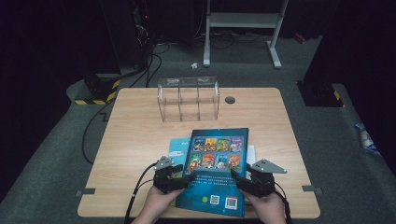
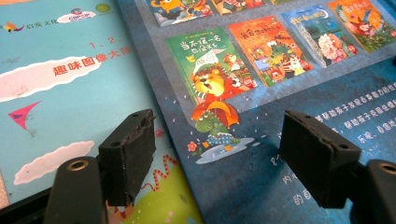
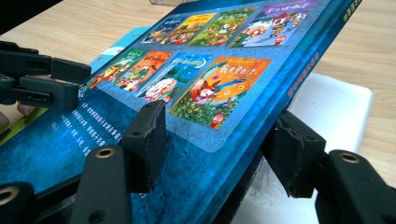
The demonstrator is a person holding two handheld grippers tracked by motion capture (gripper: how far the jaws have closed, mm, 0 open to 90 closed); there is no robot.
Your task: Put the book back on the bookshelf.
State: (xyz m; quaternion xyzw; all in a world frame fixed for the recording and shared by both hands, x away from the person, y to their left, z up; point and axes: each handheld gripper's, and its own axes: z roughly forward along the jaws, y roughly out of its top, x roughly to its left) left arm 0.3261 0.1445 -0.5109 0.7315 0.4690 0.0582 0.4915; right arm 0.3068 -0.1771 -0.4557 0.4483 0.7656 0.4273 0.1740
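Two grippers work at the near edge of the table (image 1: pixel 140 116), one at each side of a dark blue book (image 1: pixel 217 168) that lies on top of a lighter teal book (image 1: pixel 180 147) and a white sheet (image 3: pixel 336 107). The right gripper (image 3: pixel 217 140) has the blue book's right edge between its jaws, one above the cover and one below, and that edge seems tilted up off the sheet; whether the pads press on it is hard to tell, so I would call the grip loose at best. The left gripper (image 2: pixel 217 158) hovers with its jaws apart over the blue book's left edge, holding nothing. The clear rack (image 1: pixel 188 99) stands well apart at the far side, likely where the book goes. To lift well, the right jaws should close firmly on the cover, and the left should slide one jaw under the raised edge without catching the teal book beneath.
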